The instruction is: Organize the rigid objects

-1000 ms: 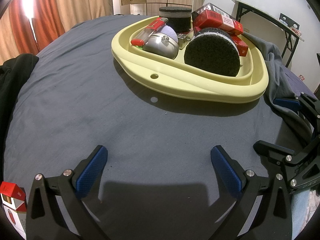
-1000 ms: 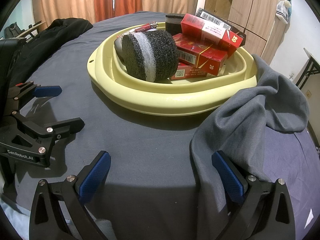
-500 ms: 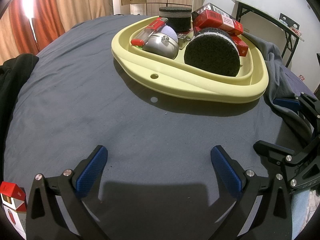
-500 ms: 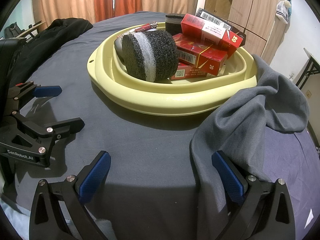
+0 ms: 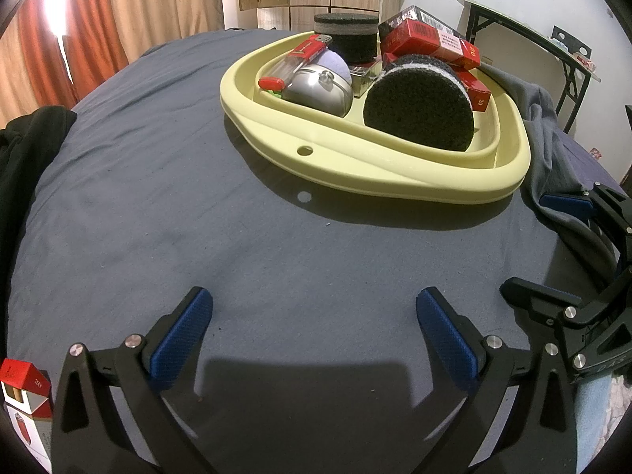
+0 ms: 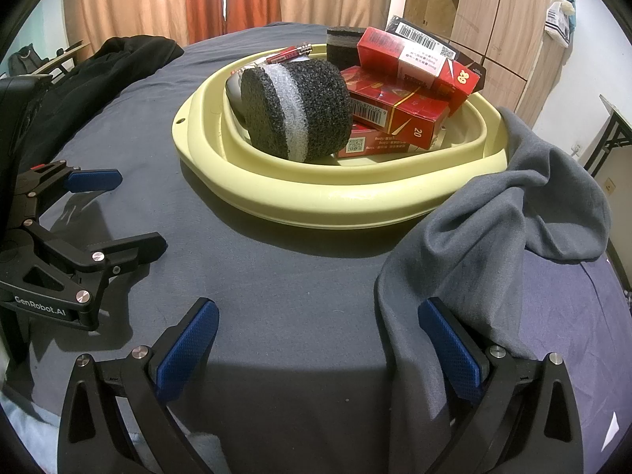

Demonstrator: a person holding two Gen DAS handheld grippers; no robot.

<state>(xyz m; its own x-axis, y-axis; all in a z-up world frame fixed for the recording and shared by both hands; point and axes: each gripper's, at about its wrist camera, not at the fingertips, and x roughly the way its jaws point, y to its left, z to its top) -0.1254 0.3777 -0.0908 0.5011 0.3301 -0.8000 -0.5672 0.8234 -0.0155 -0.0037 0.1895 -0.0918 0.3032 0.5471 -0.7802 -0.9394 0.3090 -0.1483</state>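
Two claws, both spread wide with nothing between the pads. Your left claw (image 5: 314,322) rests low over the dark sheet of the bed (image 5: 158,205); your right claw (image 6: 318,333) sits the same way just to its right, each visible at the edge of the other's view.

Straight ahead of both claws, well apart from the tips: yellow tray (image 5: 395,173), already loaded. Inside it:
- foam roll (image 6: 296,112), black with a white band, lying on its side at the near wall
- second foam puck (image 5: 347,35), upright at the far rim
- red boxes (image 6: 399,110), several stacked and leaning on the right side
- silver tin (image 5: 320,89) and a red lighter (image 5: 306,53) on the left side

Judgement: most of the sorting looks done, the tray being close to full.

Still out:
- red-and-white box (image 5: 25,399), open-topped, at the lower left just outside your left claw, near the bed's edge. Likely the last stray piece, and yours to take with the left.
- grey cloth (image 6: 513,213), draped from the tray's right rim down to your right claw's right finger, which it touches. Soft, so probably not part of the job, but it may snag that finger.

Black garment (image 6: 98,75) lies far left. Whether anything else lies out of view, you cannot tell.
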